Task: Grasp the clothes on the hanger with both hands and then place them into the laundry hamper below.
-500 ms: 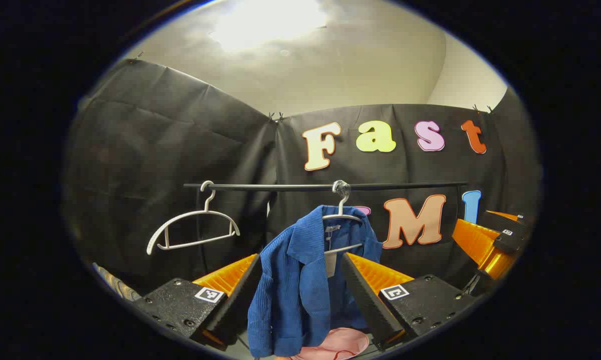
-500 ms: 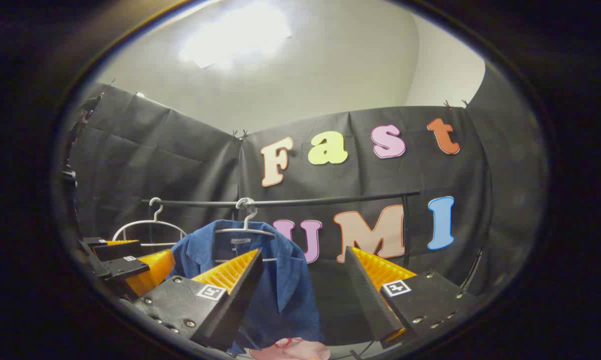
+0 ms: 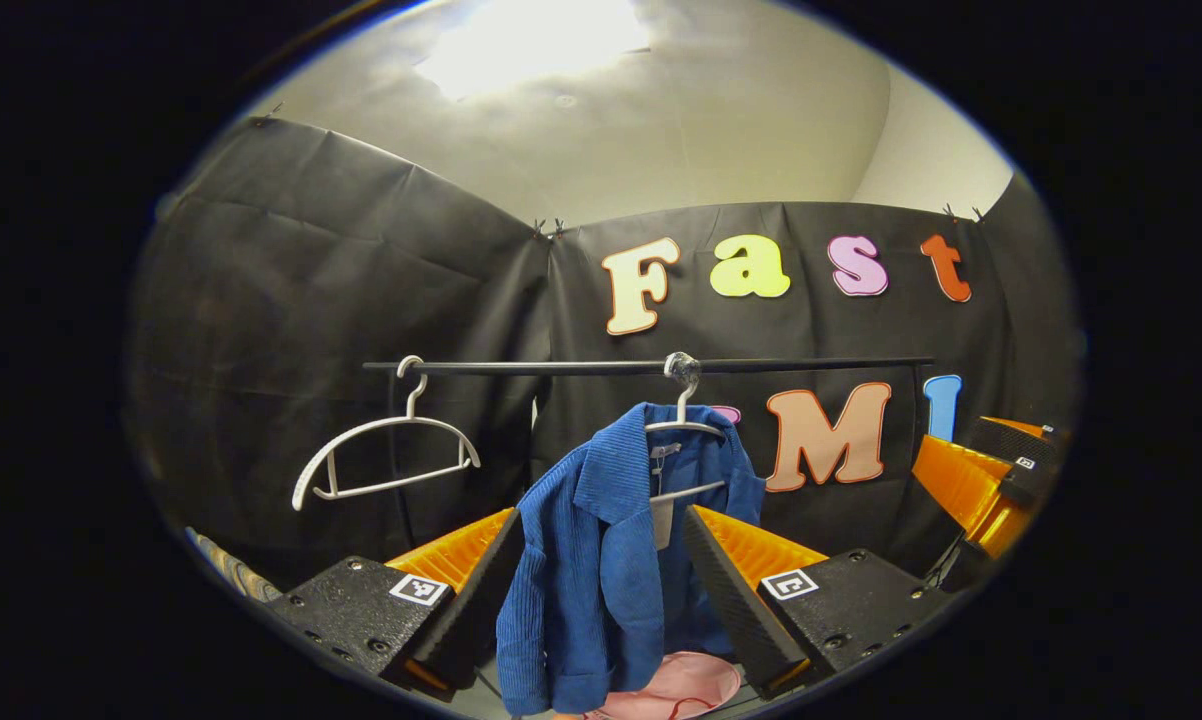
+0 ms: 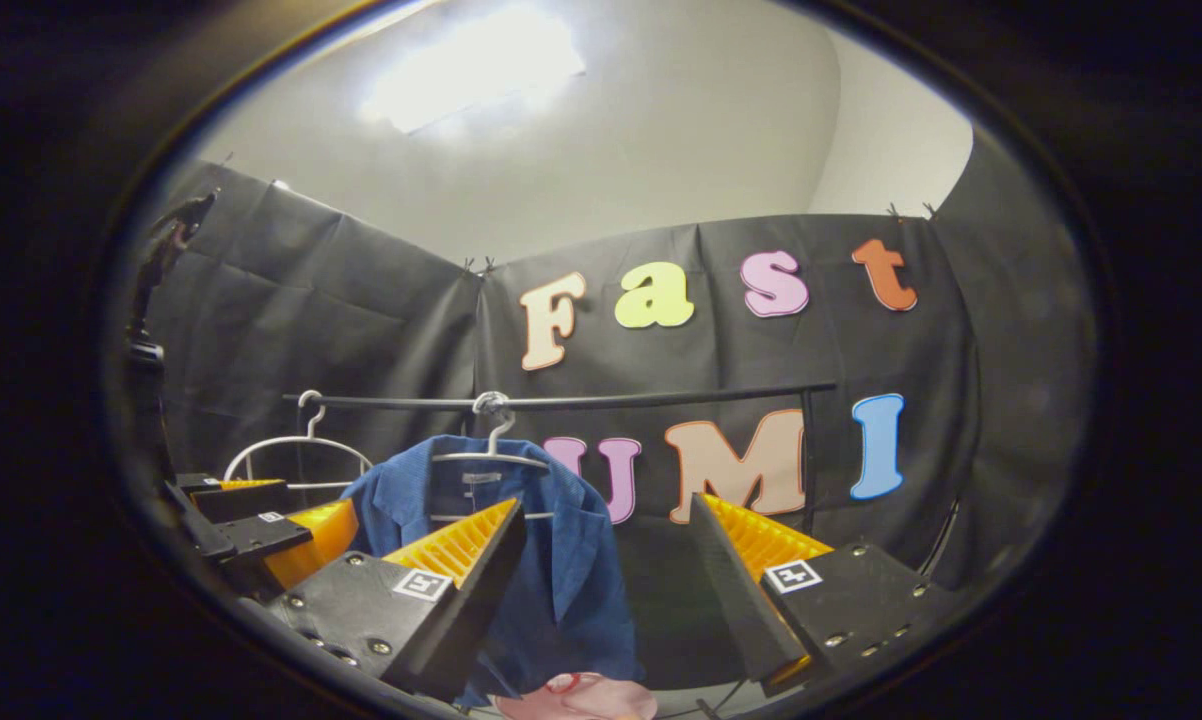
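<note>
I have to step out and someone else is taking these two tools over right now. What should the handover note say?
Left tool: open, holding nothing, the blue jacket hanging between its fingers but not clamped.
Right tool: open, empty, aimed just right of the jacket.
The jacket hangs on its white hanger on the black rail; a spare empty hanger hangs further left. Something pink lies below.
Done: approach only.
Left: grip the jacket with both tools, lift it off, lower it into the hamper.
</note>
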A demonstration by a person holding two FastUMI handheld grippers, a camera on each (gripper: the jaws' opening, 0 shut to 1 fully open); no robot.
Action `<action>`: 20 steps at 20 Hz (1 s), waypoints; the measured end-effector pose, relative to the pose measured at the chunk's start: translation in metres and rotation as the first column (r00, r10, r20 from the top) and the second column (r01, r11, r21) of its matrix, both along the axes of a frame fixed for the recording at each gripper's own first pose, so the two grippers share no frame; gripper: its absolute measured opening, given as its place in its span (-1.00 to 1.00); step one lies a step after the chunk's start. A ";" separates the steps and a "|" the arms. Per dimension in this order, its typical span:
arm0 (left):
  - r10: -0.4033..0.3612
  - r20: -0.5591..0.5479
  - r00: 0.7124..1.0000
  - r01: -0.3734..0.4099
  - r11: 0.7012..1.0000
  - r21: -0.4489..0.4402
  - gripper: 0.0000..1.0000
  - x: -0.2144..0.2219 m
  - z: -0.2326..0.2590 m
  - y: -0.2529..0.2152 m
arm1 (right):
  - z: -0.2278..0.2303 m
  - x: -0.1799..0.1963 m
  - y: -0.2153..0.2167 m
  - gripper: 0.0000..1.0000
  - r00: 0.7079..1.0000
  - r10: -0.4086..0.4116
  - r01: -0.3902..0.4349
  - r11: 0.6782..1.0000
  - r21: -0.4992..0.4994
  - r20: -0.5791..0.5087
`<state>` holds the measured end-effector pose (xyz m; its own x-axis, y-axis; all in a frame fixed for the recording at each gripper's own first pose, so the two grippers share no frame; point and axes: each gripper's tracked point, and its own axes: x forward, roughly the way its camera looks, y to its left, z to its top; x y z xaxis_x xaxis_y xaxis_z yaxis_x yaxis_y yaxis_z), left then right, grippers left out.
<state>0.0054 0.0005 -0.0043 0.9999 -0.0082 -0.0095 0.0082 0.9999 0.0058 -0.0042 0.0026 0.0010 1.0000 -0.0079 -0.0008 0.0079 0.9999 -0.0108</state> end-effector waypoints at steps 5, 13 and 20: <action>-0.008 -0.006 1.000 0.008 1.000 0.009 0.96 0.005 -0.006 -0.003 | -0.003 0.003 0.001 0.95 1.000 0.001 -0.001 1.000 -0.013 -0.004; 0.007 -0.056 0.998 -0.005 1.000 0.028 0.99 0.040 -0.038 -0.013 | -0.005 0.006 -0.012 0.95 0.999 -0.031 0.030 0.999 -0.045 -0.012; 0.039 -0.137 0.990 -0.031 0.998 0.059 0.99 0.082 -0.092 -0.019 | -0.005 0.001 -0.038 0.96 0.994 -0.105 0.102 0.990 -0.101 -0.018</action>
<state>0.0871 -0.0182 -0.0963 0.9886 0.0315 -0.1470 -0.0223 0.9977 0.0633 -0.0032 -0.0356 -0.0036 0.9935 -0.1127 -0.0184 0.1100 0.9876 -0.1117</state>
